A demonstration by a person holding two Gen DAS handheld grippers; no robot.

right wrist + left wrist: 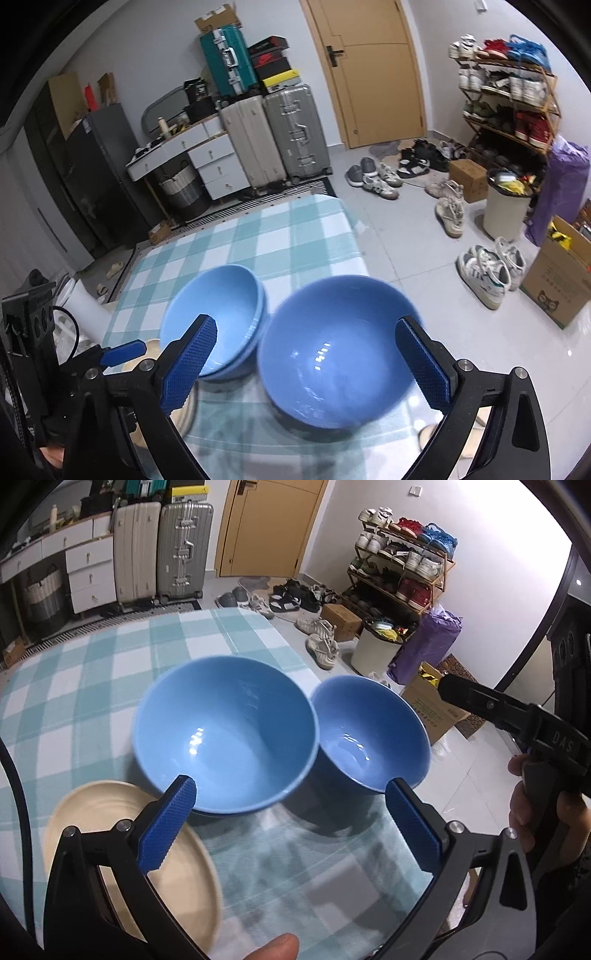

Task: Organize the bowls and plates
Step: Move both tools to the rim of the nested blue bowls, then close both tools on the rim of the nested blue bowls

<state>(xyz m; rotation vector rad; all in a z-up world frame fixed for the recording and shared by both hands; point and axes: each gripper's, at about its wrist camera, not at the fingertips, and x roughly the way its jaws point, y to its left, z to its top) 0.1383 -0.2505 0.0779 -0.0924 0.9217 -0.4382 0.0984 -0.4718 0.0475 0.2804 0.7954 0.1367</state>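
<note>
Bowls are sitting side by side on the checked cloth of the desk [92, 672], rims touching or nearly so. The left stack of bowls [225, 734], apparently two nested, is standing beside the single right bowl [340, 350], with a cream plate [122, 867] lying near the stack. All look glazed ceramic: likely rigid, fairly heavy, slick and chippable, so a pinch across the rim wall seems the safest hold.

Left gripper [291, 823] is pointing steeply down over the stack, jaws standing wide, nothing between the pads. Right gripper [306, 362] is angled down over the single bowl, jaws likewise spread and not pressing on it. A hand [535, 797] is gripping the right tool's handle.
</note>
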